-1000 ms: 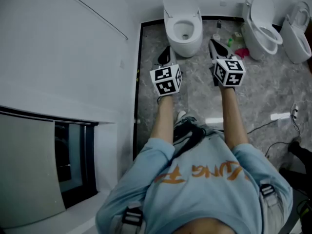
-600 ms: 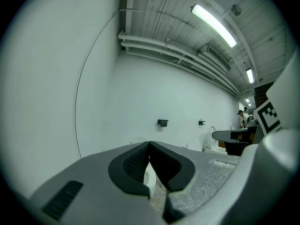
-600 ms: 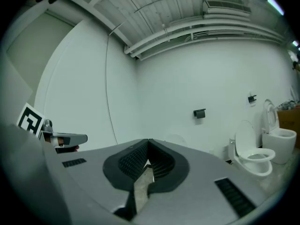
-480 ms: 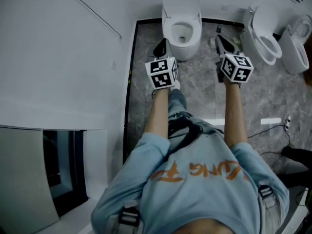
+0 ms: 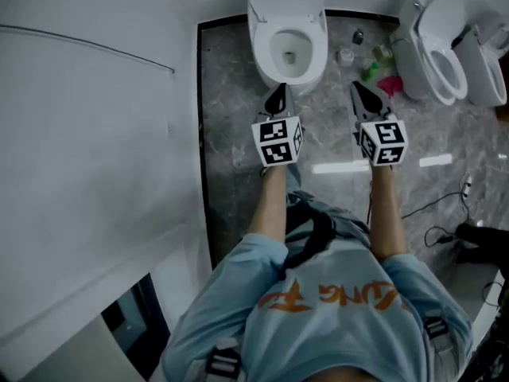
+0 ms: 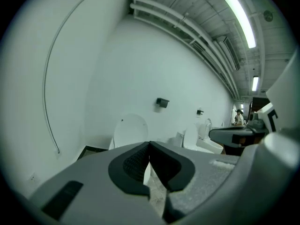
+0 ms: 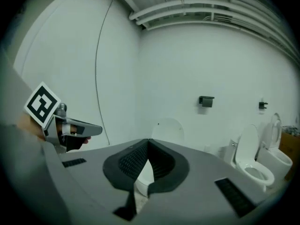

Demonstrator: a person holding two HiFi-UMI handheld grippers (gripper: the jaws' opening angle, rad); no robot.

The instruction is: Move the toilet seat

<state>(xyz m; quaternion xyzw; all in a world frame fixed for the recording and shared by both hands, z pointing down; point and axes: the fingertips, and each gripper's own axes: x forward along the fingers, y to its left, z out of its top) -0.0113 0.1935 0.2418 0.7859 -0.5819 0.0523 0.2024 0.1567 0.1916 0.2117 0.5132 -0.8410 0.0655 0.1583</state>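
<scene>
With fingers closed and empty, I should open left gripper [image 5: 277,87] and right gripper [image 5: 356,86] before reaching the upper-centre toilet seat [image 5: 266,44].

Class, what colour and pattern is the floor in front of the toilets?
The floor is grey with a marbled, veined pattern. The head view shows it best.

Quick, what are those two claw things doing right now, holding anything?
Left gripper: closed, holding nothing.
Right gripper: closed, holding nothing.

Second toilet [image 5: 436,50] right; green bottle [image 5: 371,72], pink object [image 5: 390,84] beside it; cable [image 5: 419,208] on marble floor [image 5: 231,134].
</scene>
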